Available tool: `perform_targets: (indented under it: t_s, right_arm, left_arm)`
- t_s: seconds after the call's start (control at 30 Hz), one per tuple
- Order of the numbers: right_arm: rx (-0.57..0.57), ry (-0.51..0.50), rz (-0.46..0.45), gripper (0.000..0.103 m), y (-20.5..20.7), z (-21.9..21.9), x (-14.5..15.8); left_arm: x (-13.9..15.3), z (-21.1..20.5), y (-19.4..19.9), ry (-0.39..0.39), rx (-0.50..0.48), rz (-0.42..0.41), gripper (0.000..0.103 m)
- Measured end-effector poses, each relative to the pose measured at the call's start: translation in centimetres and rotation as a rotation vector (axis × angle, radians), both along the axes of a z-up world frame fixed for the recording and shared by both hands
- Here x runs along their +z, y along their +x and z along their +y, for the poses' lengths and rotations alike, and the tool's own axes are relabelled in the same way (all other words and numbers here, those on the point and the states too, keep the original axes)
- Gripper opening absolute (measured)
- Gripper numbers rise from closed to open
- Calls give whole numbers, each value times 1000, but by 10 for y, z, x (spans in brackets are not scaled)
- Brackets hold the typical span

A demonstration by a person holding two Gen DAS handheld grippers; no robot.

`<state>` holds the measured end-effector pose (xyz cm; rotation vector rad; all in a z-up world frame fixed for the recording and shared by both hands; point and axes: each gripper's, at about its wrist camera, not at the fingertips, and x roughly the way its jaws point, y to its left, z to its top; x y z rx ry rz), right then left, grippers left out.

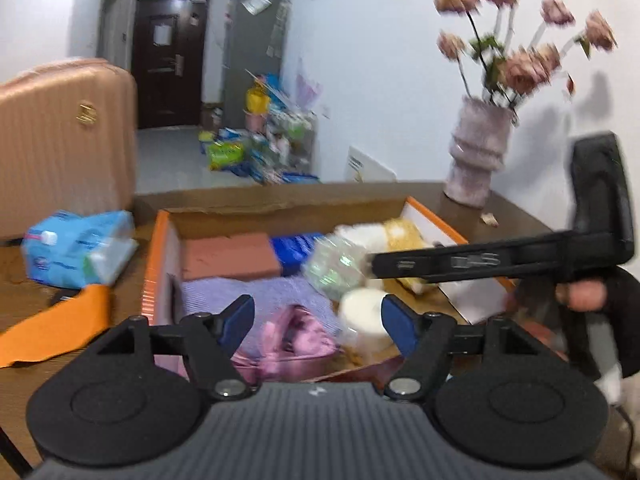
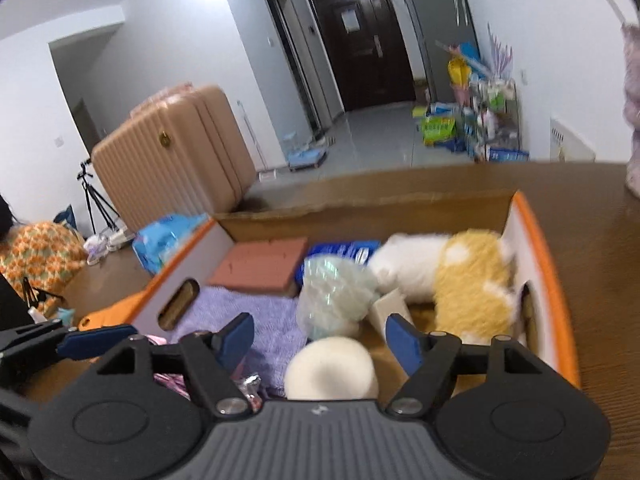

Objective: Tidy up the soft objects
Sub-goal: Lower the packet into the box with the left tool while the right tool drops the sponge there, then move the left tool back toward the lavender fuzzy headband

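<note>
Soft things (plush toy (image 2: pixel 468 276), purple towel (image 2: pixel 256 320), cream roll (image 2: pixel 332 368)) sit packed in the orange-rimmed box (image 2: pixel 560 280) on the table. Left gripper (image 1: pixel 318 320) and right gripper (image 2: pixel 320 338): both released, grasping nothing. Advice: fetch the blue tissue pack (image 1: pixel 78 248) lying outside, gripping its middle gently.

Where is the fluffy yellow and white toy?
The plush toy lies inside the cardboard box, in its far right corner in the right wrist view, beside the crinkly green bag.
</note>
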<state>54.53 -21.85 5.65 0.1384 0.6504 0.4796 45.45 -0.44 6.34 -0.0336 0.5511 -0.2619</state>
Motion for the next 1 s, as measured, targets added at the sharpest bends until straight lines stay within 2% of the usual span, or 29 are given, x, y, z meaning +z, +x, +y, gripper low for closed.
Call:
perform_targets:
  t_s: [0.13,0.3,0.43,0.53,0.77,0.87,1.0]
  right_arm:
    - [0,-47,-69,72,-29,-13,22]
    - [-20,-76,-132,72,-75,-32,41]
    - [-44,-54,-178,77,-121,-50,53]
    - [-63,-79,-223,77,-159,-59,57]
    - [-64,-90,-301,79,-246,-64,47]
    - [-61,-98,-301,79,-274,-57,36]
    - [-53,-58,-266,79,-311,-51,15]
  left_arm:
    - [18,17,-19,-3,57,-41,77]
    - [29,30,-50,-14,116,-46,77]
    - [25,36,-97,-52,138,-63,79]
    - [20,39,-134,-55,160,-75,79]
    - [12,43,-214,-50,208,-114,83]
    - [4,43,-244,-51,207,-115,83]
    - [-11,44,-276,-60,210,-85,84]
